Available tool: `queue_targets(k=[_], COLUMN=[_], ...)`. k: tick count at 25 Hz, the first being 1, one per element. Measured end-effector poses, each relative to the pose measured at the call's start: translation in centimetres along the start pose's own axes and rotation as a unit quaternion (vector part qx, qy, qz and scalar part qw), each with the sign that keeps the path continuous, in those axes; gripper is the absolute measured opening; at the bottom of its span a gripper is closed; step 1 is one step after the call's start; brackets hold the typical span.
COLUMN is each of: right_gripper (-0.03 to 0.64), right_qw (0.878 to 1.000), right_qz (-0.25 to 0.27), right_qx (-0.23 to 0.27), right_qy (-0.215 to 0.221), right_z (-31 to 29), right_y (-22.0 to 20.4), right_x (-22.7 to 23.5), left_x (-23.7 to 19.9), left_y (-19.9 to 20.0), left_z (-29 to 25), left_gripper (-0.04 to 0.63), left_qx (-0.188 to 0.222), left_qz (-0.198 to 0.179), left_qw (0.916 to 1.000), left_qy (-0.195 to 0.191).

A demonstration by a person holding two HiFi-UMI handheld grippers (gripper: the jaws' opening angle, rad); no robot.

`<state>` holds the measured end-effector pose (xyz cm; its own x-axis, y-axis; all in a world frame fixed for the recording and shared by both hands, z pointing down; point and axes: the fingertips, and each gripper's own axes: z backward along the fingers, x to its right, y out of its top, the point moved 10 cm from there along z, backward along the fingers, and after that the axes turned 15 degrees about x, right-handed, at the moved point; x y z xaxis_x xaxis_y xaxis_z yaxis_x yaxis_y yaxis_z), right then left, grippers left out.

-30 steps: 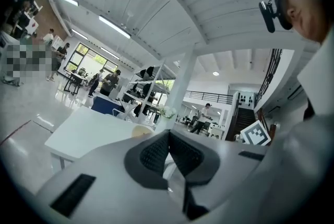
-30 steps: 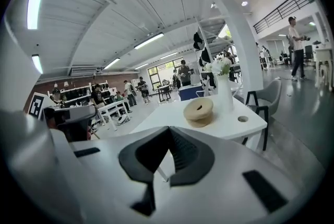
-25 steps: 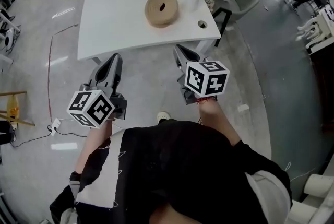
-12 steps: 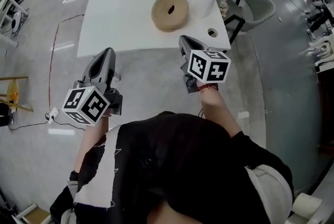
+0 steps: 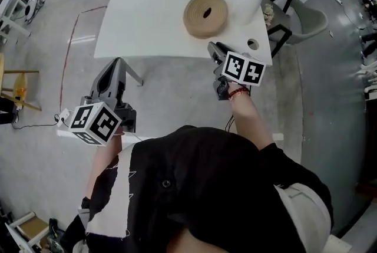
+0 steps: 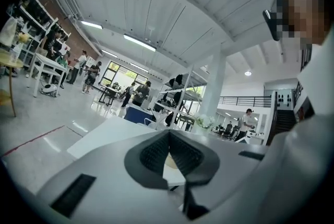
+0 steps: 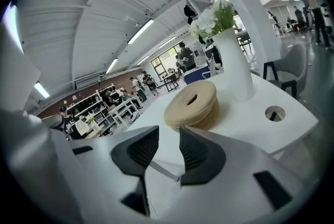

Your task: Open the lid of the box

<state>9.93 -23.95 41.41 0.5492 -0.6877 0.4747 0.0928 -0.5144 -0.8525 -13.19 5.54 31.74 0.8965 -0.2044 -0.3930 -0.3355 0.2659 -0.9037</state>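
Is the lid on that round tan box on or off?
On. The lid lies flat atop the round tan box, no gap visible in either view.

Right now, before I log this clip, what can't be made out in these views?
- Where the lid meets the box: too small in the head view. The right gripper view shows only ridged sides.
- The box in the left gripper view: nearly all hidden behind the left gripper's closed fingers.
- The vase outline in the head view: white against the white table, washed out.
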Motion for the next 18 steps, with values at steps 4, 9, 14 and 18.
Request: queue_targets(k=[4, 9, 14, 18], right_gripper=[0.151, 0.187, 0.198, 0.226], right_qw=[0.998, 0.992, 0.984, 0.963], right_qz=[-0.056, -0.129, -0.175, -0.263], right_qx=[-0.002, 0.003, 0.025, 0.039], right_qy=[0.003, 0.018, 0.034, 0.038], right_z=[-1.0, -2.0, -3.0, -3.9], right_y=[-0.9, -1.8, -2.2, -2.8], right_x=[1.1, 1.8, 1.9, 2.6], left_x=[-0.1, 0.0, 0.1, 0.4], left_y=[0.1, -0.3, -0.1, -0.1], left_z=[0.6, 0.8, 0.4, -0.3], left_gripper=[0.011, 0.011, 0.011, 0.011], left_qx=[0.005, 0.005, 0.004, 0.007], left_qz=[-0.005, -0.005, -0.006, -0.008], left_qw=[0.9998, 0.9996, 0.9996, 0.9997], left_qy=[0.018, 0.029, 0.029, 0.023])
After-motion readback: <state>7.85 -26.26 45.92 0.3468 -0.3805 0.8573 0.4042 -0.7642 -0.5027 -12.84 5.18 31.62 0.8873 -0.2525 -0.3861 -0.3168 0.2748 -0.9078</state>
